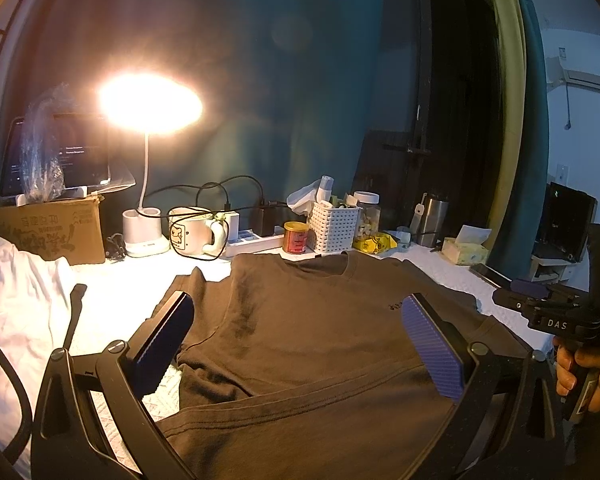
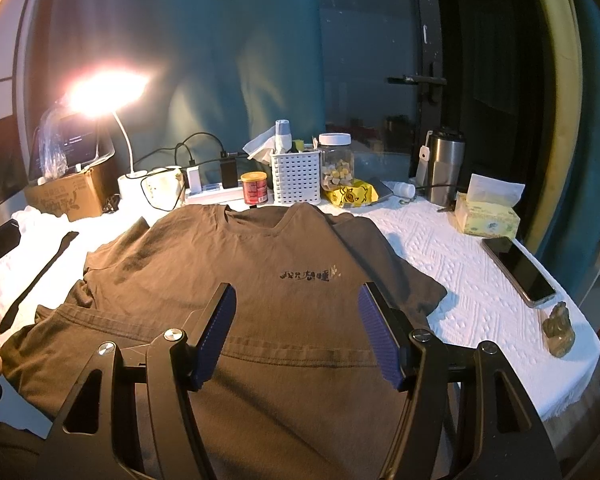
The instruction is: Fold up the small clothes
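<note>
The desk (image 2: 472, 280) is being covered by a white quilted cloth with a raised diamond pattern, and is being backed by a teal curtain (image 2: 220, 60) and a dark door with a lever handle (image 2: 420, 80). Warm light is being thrown from one gooseneck lamp (image 1: 150, 104), its white base standing at the desk's back edge. One brown T-shirt (image 2: 228, 272) is being laid flat, front up, in the middle of the desk, collar toward the back, small dark lettering on its chest, bottom hem stitched double. One white garment (image 1: 16, 292) is being left crumpled at the left edge. The left claw (image 1: 296, 340) is being held released above the shirt's lower part, pads apart, nothing between them; the right claw (image 2: 296, 332) is likewise being held spread over the hem, gripping nothing. Pads are being shown as ribbed blue rubber on black frames. Along the back: one cardboard box (image 1: 52, 232), one cream mug (image 1: 192, 232), one red tin (image 2: 254, 188), one white perforated basket (image 2: 296, 176), one clear jar with a white lid (image 2: 336, 164), one steel tumbler (image 2: 444, 168), one tissue box (image 2: 486, 216). One phone (image 2: 518, 270) is being left flat near the right edge, one small figurine (image 2: 558, 330) just beside it.
</note>
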A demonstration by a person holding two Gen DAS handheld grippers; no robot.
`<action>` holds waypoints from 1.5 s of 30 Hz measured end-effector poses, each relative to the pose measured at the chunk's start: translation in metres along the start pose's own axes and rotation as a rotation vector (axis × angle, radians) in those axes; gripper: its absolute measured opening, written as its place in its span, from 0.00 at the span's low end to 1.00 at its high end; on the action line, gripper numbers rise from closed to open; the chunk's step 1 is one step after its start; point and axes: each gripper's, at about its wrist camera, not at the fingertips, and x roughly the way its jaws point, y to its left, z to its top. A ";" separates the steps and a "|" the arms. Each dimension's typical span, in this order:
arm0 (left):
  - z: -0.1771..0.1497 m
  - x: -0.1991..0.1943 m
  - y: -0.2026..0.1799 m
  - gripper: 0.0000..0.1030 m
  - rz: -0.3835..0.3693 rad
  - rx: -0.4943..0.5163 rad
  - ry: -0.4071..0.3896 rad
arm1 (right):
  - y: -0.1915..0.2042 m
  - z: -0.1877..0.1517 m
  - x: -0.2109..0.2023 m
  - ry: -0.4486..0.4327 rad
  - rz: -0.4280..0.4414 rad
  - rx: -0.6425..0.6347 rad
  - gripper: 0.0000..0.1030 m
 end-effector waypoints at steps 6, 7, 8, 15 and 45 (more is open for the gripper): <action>0.001 -0.003 -0.005 1.00 0.006 0.019 -0.028 | -0.003 0.001 0.000 -0.001 -0.003 0.001 0.65; 0.001 -0.003 -0.006 1.00 0.006 0.019 -0.028 | -0.003 0.003 0.000 0.000 -0.002 0.001 0.65; 0.001 -0.003 -0.005 1.00 0.007 0.018 -0.029 | -0.003 0.002 0.000 0.000 -0.002 0.001 0.65; 0.005 0.001 -0.004 1.00 0.015 0.037 -0.052 | -0.005 0.008 0.004 0.005 -0.001 0.005 0.65; 0.045 0.106 -0.024 1.00 0.107 0.028 0.180 | -0.085 0.061 0.083 0.077 -0.003 0.046 0.65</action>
